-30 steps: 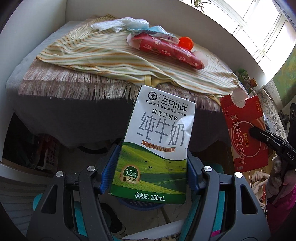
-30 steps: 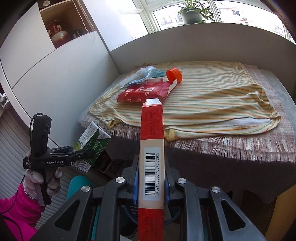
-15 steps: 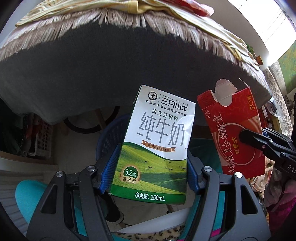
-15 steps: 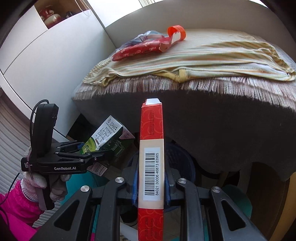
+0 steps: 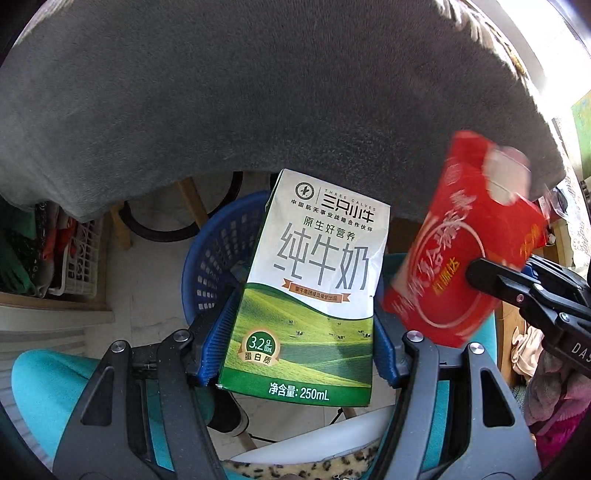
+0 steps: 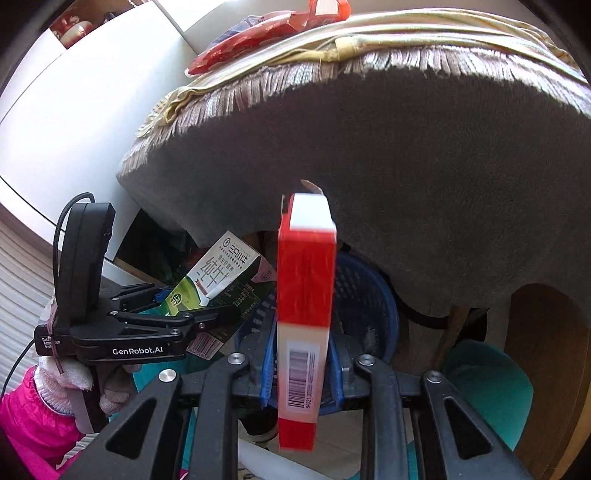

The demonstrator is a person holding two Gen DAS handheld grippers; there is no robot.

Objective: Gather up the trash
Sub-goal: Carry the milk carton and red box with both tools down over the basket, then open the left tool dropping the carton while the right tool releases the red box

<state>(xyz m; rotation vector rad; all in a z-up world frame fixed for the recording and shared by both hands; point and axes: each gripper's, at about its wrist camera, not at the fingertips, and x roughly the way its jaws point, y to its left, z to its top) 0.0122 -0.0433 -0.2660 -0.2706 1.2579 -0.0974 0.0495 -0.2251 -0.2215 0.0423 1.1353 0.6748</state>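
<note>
- Left wrist view, nearest: the left gripper (image 5: 299, 354) has its blue pads pressed on both sides of a milk carton (image 5: 314, 288), white and green, printed 250mL, held upright with the front face to the camera.
- Right wrist view, nearest: the right gripper (image 6: 303, 365) has a narrow red box (image 6: 304, 317) between its blue pads, barcode side to the camera. The box is blurred and a thin gap shows at each pad, so the pads look off it; I cannot tell whether any contact is left.
- Same box in the left wrist view, right of the carton, tilted and blurred, its torn top flap open; the black fingers of the right gripper reach in at its lower right side.
- Just beyond both items: a blue perforated basket (image 5: 210, 266) on the floor, under the table edge. The carton and the box are both above its rim, not inside it.
- Left edge, right wrist view: a hand (image 6: 70, 380) in a white glove with a pink sleeve (image 6: 33, 424) holds the left gripper's handle.
- Farther: a grey cloth (image 6: 406, 155) hangs over the table edge, with a fringed striped cloth (image 6: 406, 33) on top.
- Farthest: a red wrapper (image 6: 243, 44) lies on the striped cloth.
</note>
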